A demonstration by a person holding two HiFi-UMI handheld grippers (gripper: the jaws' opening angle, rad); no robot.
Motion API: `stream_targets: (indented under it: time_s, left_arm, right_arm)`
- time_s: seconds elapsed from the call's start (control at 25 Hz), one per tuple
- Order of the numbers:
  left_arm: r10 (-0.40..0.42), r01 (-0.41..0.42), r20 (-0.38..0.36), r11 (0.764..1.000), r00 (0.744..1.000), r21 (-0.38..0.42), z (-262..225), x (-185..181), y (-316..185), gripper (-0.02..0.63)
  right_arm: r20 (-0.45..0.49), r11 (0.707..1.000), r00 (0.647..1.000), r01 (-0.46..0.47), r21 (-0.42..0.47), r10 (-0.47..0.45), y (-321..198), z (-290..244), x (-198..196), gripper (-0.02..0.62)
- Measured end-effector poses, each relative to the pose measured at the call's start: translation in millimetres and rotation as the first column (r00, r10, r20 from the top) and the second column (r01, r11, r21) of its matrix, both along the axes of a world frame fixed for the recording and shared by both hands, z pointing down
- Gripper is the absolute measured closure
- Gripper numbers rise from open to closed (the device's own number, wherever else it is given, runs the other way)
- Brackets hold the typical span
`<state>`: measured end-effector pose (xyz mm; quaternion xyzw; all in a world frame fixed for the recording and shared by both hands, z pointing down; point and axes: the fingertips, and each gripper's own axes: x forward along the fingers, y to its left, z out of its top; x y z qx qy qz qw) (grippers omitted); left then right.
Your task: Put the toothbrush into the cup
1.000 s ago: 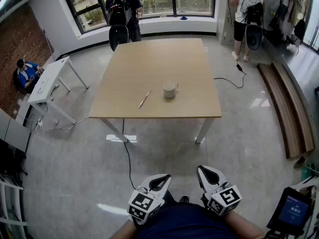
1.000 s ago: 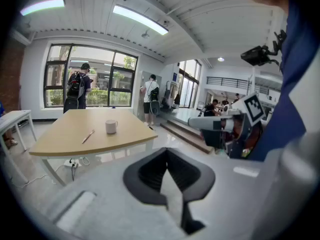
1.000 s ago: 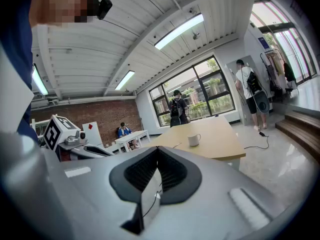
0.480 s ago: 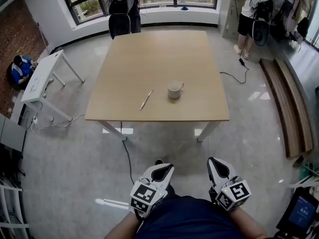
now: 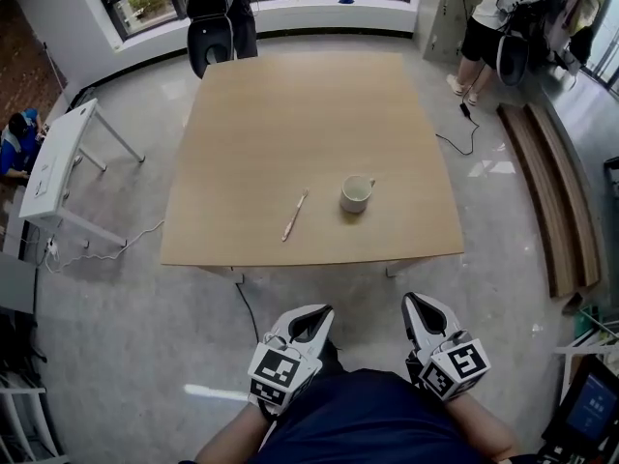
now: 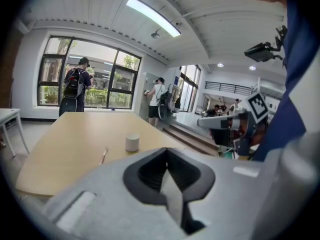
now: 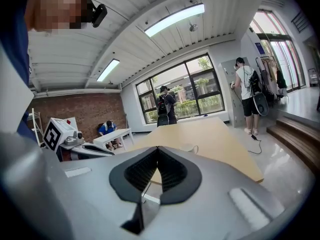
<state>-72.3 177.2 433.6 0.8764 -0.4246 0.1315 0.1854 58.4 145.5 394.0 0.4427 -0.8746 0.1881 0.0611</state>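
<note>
A wooden-handled toothbrush (image 5: 294, 217) lies flat on the light wooden table (image 5: 290, 114), near its front edge. A white cup (image 5: 356, 193) stands upright just right of it, handle to the right. Both grippers hover over the floor in front of the table, well short of its edge. My left gripper (image 5: 314, 310) is shut and empty. My right gripper (image 5: 416, 301) is also shut with nothing in it. In the left gripper view the cup (image 6: 132, 142) and the toothbrush (image 6: 104, 155) show beyond the closed jaws. In the right gripper view the cup (image 7: 189, 147) peeks above the jaws.
A white side table (image 5: 58, 158) stands at the left, and a cable (image 5: 247, 307) runs across the floor under the table's front edge. A long wooden bench (image 5: 551, 191) runs along the right. People stand by the windows beyond the table's far side.
The table has come nearer and lower in the head view. Both grippers have moved forward towards it, still shut and empty. The toothbrush and cup have not moved on the table.
</note>
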Motion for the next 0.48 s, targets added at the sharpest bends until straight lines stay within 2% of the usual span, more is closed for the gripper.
stream_targets:
  time_s: [0.28,0.48]
  left_arm:
    - [0.034,-0.034,-0.042,0.999,0.999,-0.017,8,-33,-44,0.603]
    - [0.036,-0.039,-0.054,0.998,0.998,-0.047,22,-44,-65,0.603]
  right_arm:
    - [-0.035,1.000,0.999,-0.024,-0.016,0.024,-41,4,-37,0.584]
    - [-0.063,0.998,0.997,-0.046,-0.042,0.044,-58,10,-43,0.584]
